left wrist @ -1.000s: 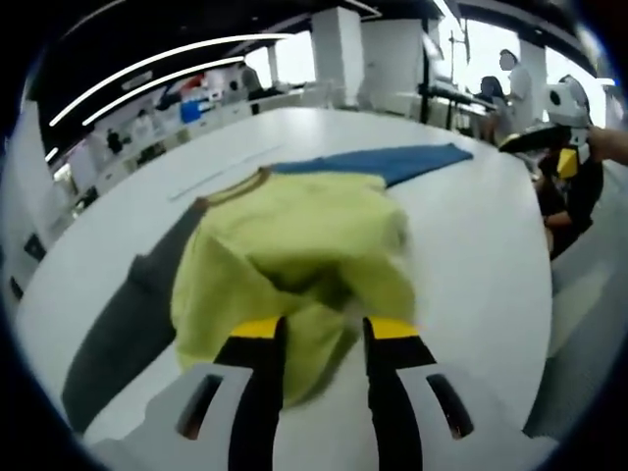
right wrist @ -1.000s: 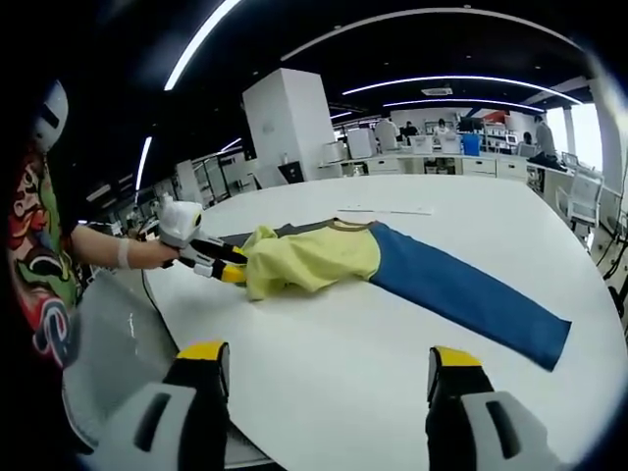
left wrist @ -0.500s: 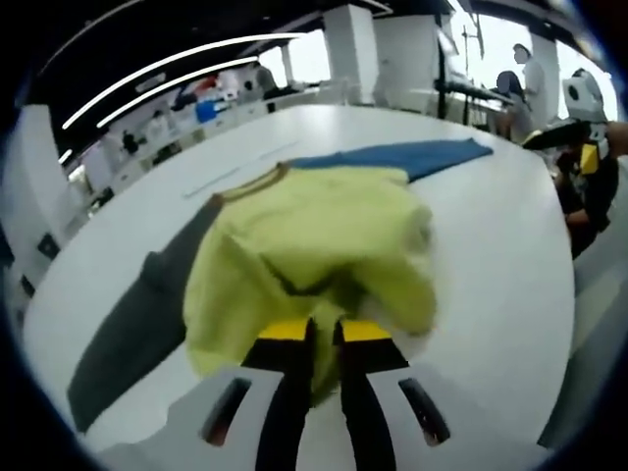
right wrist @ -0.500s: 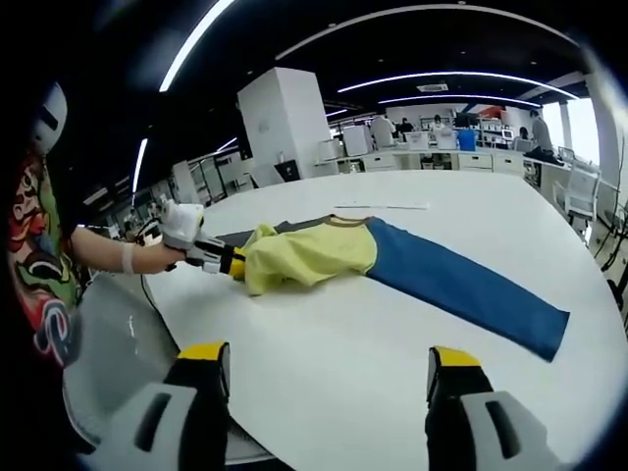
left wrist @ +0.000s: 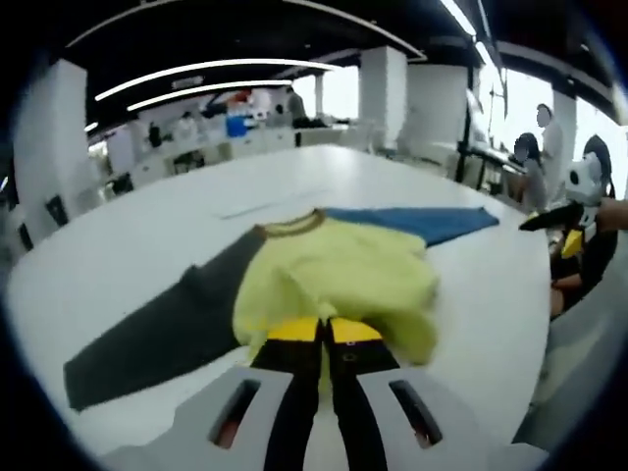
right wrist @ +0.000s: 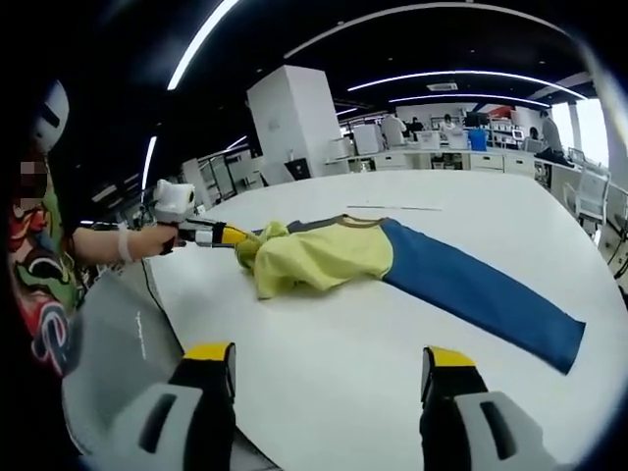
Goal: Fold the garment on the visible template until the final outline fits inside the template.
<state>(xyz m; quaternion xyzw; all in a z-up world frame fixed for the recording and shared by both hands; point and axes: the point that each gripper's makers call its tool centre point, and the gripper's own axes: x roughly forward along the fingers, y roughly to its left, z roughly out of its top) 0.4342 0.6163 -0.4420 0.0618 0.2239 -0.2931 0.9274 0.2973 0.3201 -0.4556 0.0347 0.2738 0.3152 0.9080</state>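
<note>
Pinching the yellow body of the garment (left wrist: 339, 285), your left gripper (left wrist: 324, 334) now has its fingers (left wrist: 292, 332) closed together on the near hem; a second ago they stood apart around the bunched cloth, so the grab is made. In the right gripper view the left gripper (right wrist: 228, 235) sits higher off the table (right wrist: 392, 392) than half a sec ago, and the yellow cloth by it is drawn up into a peak (a lift under way, by the look of it).

The garment (right wrist: 392, 260) lies near the middle of the white table: yellow torso bunched toward you, blue sleeve (right wrist: 481, 294) stretched flat to your right, dark grey sleeve (left wrist: 167, 329) stretched to your left. No template outline can be made out on the table in either view.

Your right gripper (right wrist: 329, 368) hovers over bare table near the edge, well apart from the cloth, fingers wide apart w/ nothing between them; it has hardly moved over the last second.

What it means: w/ the hem secured, the first fold of the body toward the collar (left wrist: 292, 225) looks ready to start. Both sleeves are unfolded, so the task is at an early stage. Watch the single-point pinch: the hem may drape unevenly when carried over.
</note>
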